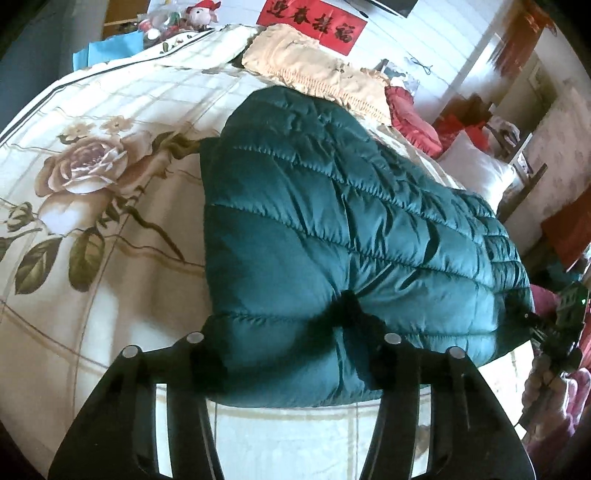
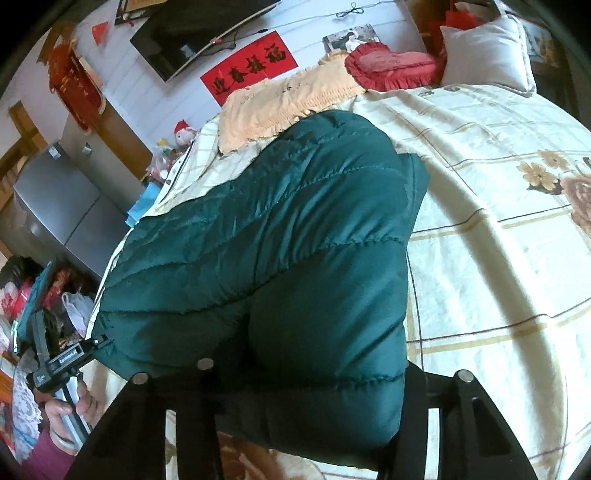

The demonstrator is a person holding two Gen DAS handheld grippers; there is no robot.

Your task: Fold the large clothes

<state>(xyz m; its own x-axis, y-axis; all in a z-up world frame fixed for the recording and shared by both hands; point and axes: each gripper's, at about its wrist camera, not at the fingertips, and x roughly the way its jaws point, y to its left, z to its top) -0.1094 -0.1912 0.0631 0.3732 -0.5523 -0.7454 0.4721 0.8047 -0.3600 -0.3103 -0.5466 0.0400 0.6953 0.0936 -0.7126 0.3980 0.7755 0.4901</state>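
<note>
A dark green quilted puffer jacket (image 1: 332, 221) lies folded on the floral bedspread (image 1: 110, 177); it also fills the right wrist view (image 2: 277, 258). My left gripper (image 1: 291, 343) is at the jacket's near left corner, its fingers pressed into the padding and shut on it. My right gripper (image 2: 303, 369) grips the jacket's near right corner, the fabric bulging between its fingers. Each gripper shows from the other's view: the right one (image 1: 532, 317) at the jacket's right corner, the left one (image 2: 99, 343) at its left corner.
A peach frilled cloth (image 1: 314, 66), a red heart cushion (image 2: 391, 66) and a white pillow (image 2: 487, 48) lie at the bed's far end. A wall with a red banner (image 2: 251, 70) and a TV (image 2: 192, 33) stands behind. Clutter and a grey cabinet (image 2: 62, 210) stand beside the bed.
</note>
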